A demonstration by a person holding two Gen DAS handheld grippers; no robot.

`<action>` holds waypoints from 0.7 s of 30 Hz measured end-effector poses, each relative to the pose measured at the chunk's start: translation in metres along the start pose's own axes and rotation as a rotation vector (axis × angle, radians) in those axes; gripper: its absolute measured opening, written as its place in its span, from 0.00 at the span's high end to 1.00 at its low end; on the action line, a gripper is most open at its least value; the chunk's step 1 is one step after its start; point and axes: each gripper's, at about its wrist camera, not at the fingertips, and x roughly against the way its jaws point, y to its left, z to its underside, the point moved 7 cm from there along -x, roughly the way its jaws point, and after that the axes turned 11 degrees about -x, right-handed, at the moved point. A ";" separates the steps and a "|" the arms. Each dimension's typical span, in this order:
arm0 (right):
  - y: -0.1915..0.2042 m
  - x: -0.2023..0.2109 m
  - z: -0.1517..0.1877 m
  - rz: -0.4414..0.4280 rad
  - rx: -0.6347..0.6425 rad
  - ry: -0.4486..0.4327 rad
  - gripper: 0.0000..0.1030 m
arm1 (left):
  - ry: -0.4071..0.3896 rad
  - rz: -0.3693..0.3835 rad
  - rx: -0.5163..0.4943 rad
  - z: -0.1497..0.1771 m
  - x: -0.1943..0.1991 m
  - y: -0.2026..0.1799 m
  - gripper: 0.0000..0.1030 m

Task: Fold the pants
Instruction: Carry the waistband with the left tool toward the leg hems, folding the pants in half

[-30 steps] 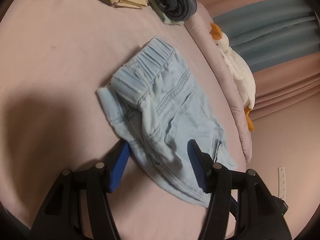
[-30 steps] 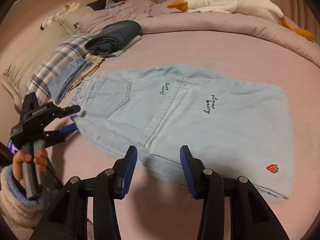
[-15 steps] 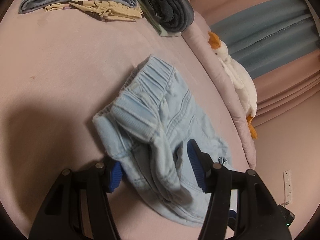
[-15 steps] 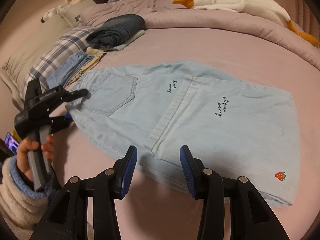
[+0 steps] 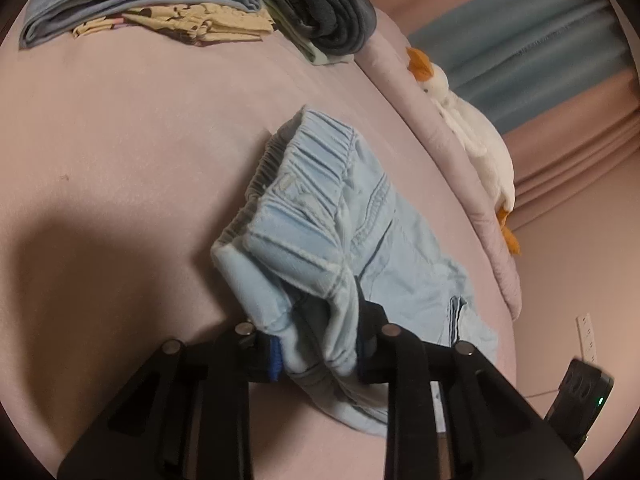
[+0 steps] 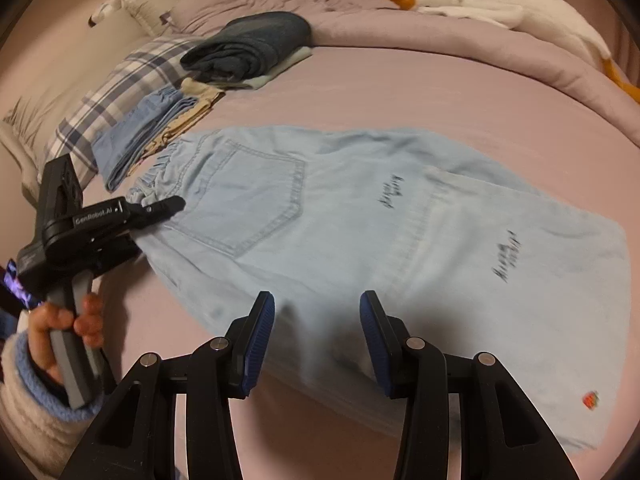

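Light blue denim pants (image 6: 360,220) lie flat on the pink bed sheet (image 6: 400,92), back pocket up, with a small strawberry mark near the hem. In the left wrist view the elastic waistband of the pants (image 5: 320,208) bunches up between my fingers. My left gripper (image 5: 318,354) is shut on that waistband corner. The right wrist view shows the left gripper (image 6: 160,210) at the waistband, held by a hand in a fleece sleeve. My right gripper (image 6: 318,340) stands open just above the pants' near side edge, with nothing between its fingers.
Folded clothes lie past the waistband: a blue pile (image 6: 136,140), a yellow printed piece (image 5: 200,24) and dark rolled jeans (image 6: 248,48). A plaid pillow (image 6: 120,92) lies behind them. A rolled quilt (image 6: 400,40) and a white goose plush (image 6: 480,0) line the far side.
My left gripper moved forward onto the waistband corner and shut on it, lifting the fabric. My right gripper came closer to the pants' near edge and stayed open.
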 end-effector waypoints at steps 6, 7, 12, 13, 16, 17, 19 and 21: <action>0.016 -0.020 -0.026 0.017 0.009 -0.024 0.57 | -0.004 -0.043 -0.098 -0.005 0.003 -0.009 0.77; 0.019 -0.025 -0.028 0.022 0.013 -0.021 0.61 | -0.006 -0.046 -0.111 -0.005 0.003 -0.010 0.77; 0.037 -0.055 -0.015 0.086 0.118 0.089 0.67 | -0.007 -0.042 -0.143 -0.007 0.002 -0.009 0.77; 0.042 -0.054 -0.014 0.081 0.146 0.115 0.71 | -0.004 -0.040 -0.141 -0.007 0.001 -0.007 0.77; 0.046 -0.047 -0.018 0.004 0.126 0.179 0.74 | 0.006 -0.024 -0.130 -0.006 -0.002 -0.003 0.77; 0.043 -0.044 -0.024 0.024 0.127 0.152 0.74 | 0.007 -0.023 -0.131 -0.006 -0.002 -0.004 0.77; 0.031 -0.040 -0.042 0.053 0.074 0.097 0.74 | 0.009 -0.027 -0.143 -0.007 -0.003 -0.005 0.77; 0.016 -0.041 -0.060 0.077 -0.010 0.060 0.74 | 0.012 -0.030 -0.154 -0.009 -0.003 -0.007 0.77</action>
